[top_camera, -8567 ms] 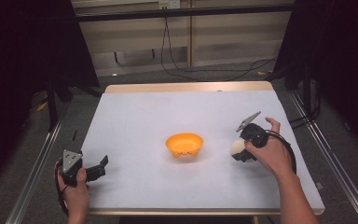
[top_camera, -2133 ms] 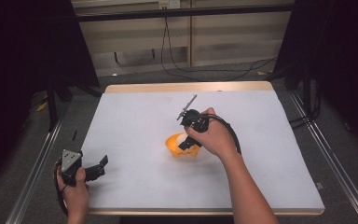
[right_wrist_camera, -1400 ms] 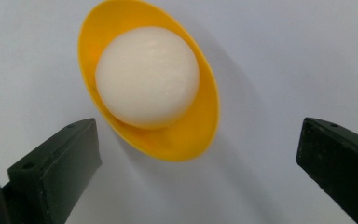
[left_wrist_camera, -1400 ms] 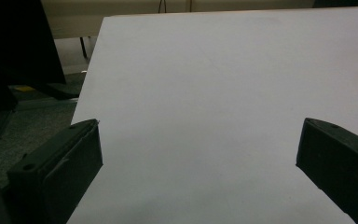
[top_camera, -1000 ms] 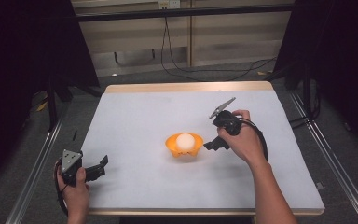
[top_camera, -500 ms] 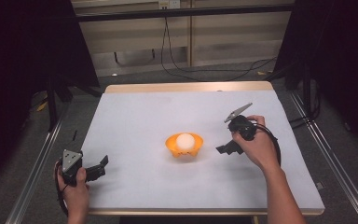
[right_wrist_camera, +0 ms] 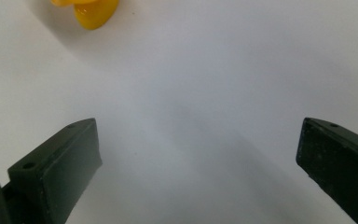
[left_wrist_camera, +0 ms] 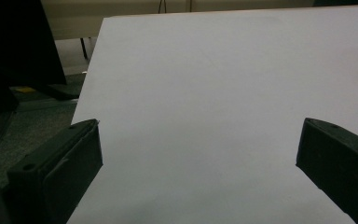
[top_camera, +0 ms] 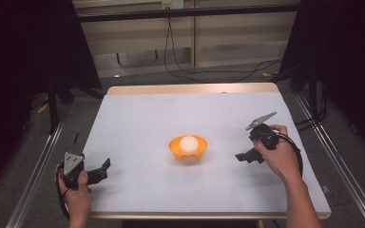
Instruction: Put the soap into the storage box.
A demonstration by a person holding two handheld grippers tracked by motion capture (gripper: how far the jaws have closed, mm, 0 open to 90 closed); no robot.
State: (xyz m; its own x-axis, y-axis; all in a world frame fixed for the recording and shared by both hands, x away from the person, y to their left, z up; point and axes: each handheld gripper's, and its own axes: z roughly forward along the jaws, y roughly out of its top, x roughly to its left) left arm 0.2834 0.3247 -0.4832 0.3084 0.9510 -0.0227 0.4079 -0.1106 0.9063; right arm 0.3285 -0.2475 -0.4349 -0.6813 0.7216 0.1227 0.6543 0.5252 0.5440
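Observation:
An orange bowl (top_camera: 175,146) stands at the middle of the white table (top_camera: 142,114), and a white ball (top_camera: 189,143) lies inside it. My right gripper (top_camera: 243,156) is to the right of the bowl, a little above the table, open and empty, with its jaws pointed toward the bowl. In the right gripper view its wide-apart jaws frame bare table, and the bowl's yellow-orange edge (right_wrist_camera: 89,11) peeks in at the top left. My left gripper (top_camera: 102,170) rests near the front left corner of the table, open with nothing between its fingers (left_wrist_camera: 56,172).
The table's wooden edge runs along the far side (top_camera: 190,89). Metal rails (top_camera: 35,175) flank the table left and right. Cables (top_camera: 180,61) lie on the floor beyond the table. Dark curtains stand at both sides.
My right gripper carried the white ball to the bowl, let it go there, and has drawn back to the right, open. The left gripper has stayed still.

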